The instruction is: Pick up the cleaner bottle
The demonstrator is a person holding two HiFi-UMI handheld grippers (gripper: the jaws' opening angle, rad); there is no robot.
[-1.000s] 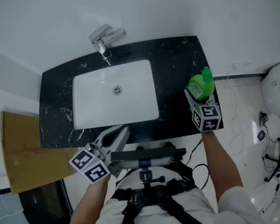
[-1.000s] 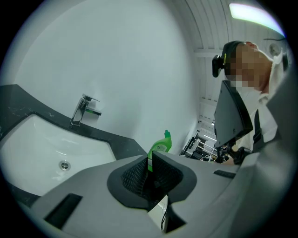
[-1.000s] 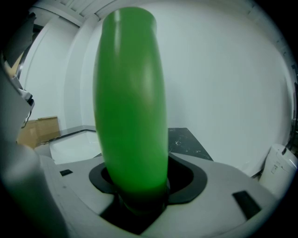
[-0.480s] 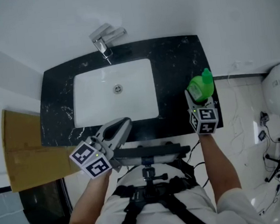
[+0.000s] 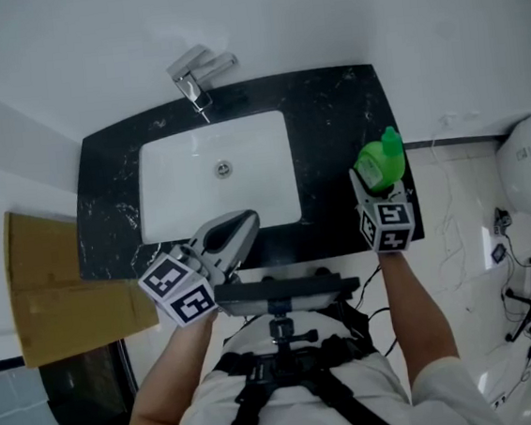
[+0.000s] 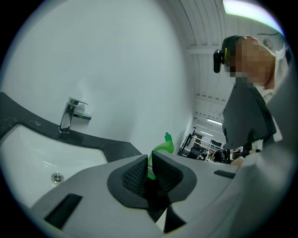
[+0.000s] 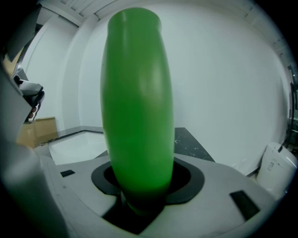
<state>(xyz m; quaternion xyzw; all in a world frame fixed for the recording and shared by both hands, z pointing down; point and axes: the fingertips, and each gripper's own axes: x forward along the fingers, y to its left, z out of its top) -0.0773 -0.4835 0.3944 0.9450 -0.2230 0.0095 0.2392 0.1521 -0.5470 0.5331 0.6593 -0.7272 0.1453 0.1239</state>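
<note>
Cleaner bottle (image 7: pixel 137 102) tight between fingers of right gripper (image 5: pixel 379 184) (left gripper (image 5: pixel 246 222) fingers together, empty)

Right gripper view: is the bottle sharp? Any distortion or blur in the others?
Right gripper view: the green cleaner bottle fills the centre, soft-edged and bulged by the fisheye. Left gripper view: dark round vignette, mosaic patch upper right. Head view: evenly lit, countertop edges bowed.

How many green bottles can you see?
1. The bottle is at the counter's right end, gripped between the right gripper's jaws. No other shows anywhere.
</note>
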